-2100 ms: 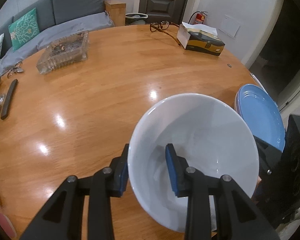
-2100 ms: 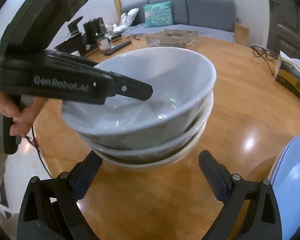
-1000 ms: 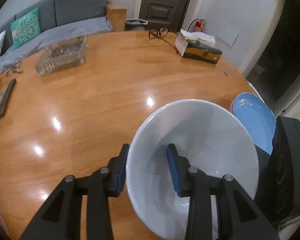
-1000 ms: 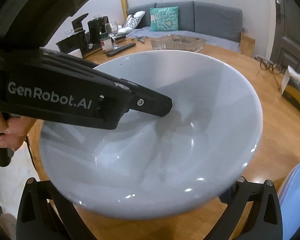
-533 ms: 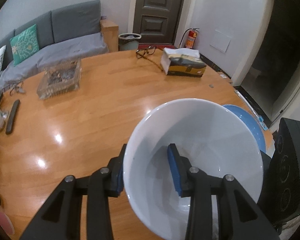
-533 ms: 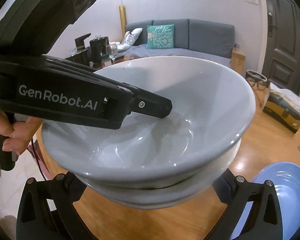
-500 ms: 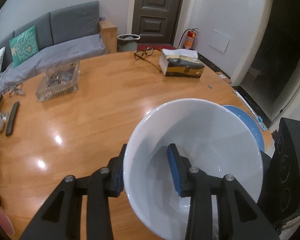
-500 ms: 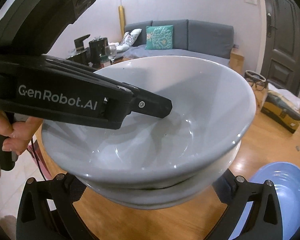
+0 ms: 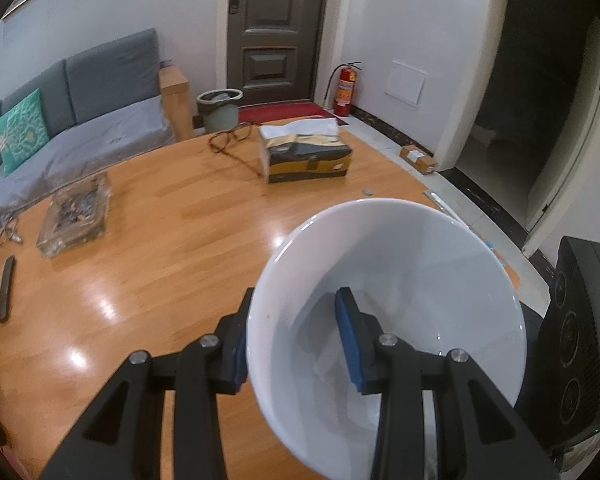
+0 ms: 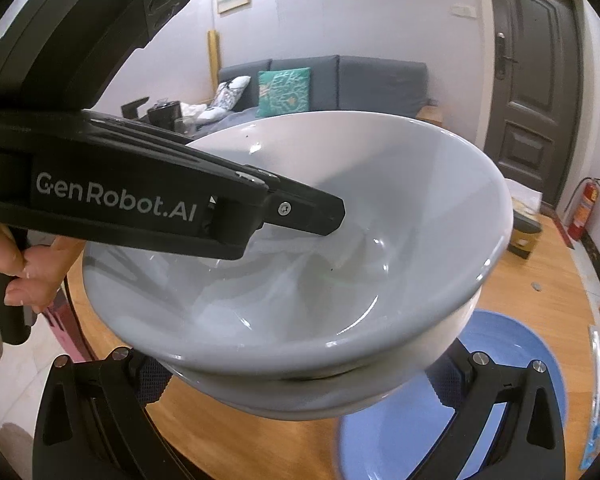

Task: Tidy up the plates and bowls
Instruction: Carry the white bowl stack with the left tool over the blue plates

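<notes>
The left gripper (image 9: pixel 296 344) jaws pinch the wall of the top glossy white ceramic bowl (image 9: pixel 412 280). The right gripper (image 10: pixel 300 380) jaws cradle the lower bowls (image 10: pixel 300 398), apparently clamped. Judging by position (stack airborne), next comes lowering onto the round blue plates (image 10: pixel 500 364) beneath the right jaws.

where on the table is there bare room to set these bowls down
Bare wood lies between the glass ashtray, the tissue box and the held white bowl. The far edge is crowded by the glasses; blue plates fill the right.
</notes>
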`<action>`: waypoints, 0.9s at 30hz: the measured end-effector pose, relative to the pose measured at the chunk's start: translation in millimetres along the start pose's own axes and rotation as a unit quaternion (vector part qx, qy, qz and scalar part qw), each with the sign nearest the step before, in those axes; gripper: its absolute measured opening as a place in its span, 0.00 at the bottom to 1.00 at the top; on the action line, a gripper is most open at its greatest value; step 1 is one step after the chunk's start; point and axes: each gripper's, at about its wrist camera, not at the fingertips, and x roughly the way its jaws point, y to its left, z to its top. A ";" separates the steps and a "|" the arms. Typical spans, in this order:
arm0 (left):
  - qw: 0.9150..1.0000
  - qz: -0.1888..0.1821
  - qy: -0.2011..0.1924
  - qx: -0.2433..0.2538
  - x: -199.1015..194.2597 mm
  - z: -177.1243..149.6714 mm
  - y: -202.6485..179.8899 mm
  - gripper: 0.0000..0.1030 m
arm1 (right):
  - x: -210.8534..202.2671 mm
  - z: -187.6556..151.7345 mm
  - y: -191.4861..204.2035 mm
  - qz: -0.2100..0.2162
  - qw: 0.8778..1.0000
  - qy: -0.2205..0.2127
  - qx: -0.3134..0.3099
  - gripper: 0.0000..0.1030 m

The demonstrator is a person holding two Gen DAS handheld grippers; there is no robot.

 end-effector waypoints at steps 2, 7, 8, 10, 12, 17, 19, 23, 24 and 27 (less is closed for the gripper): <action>1.000 -0.003 -0.001 0.007 3.2 5.4 -10.3 0.33 | -6.4 -1.9 -9.0 -0.007 1.000 -0.003 0.005 0.98; 1.000 -0.010 -0.002 0.022 10.7 16.6 -33.8 0.33 | -19.0 -6.2 -26.8 -0.021 1.000 -0.008 0.015 0.99; 1.000 -0.012 -0.002 0.024 12.6 18.3 -37.6 0.33 | -21.3 -7.5 -30.2 -0.023 1.000 -0.009 0.017 0.99; 0.999 -0.016 -0.001 0.028 17.1 22.0 -46.2 0.33 | -26.4 -9.8 -36.1 -0.028 0.999 -0.010 0.020 0.99; 0.999 -0.019 -0.001 0.031 20.6 24.8 -52.3 0.33 | -30.3 -12.0 -41.8 -0.032 0.999 -0.011 0.023 0.99; 0.999 -0.027 0.001 0.040 28.5 29.4 -69.2 0.33 | -39.3 -18.9 -51.3 -0.042 0.999 -0.011 0.030 0.98; 0.999 -0.030 0.003 0.042 31.4 30.9 -74.6 0.33 | -47.0 -26.1 -52.7 -0.045 0.998 -0.011 0.033 0.99; 0.998 -0.036 0.008 0.046 39.6 34.0 -86.6 0.33 | -54.2 -30.3 -65.8 -0.049 0.998 -0.008 0.038 0.98; 0.998 -0.038 0.010 0.048 42.4 35.1 -89.2 0.33 | -57.9 -33.9 -67.2 -0.050 0.998 -0.008 0.040 0.98; 0.998 -0.040 0.013 0.052 48.0 37.2 -98.0 0.34 | -62.7 -39.4 -73.5 -0.055 0.998 -0.005 0.043 0.98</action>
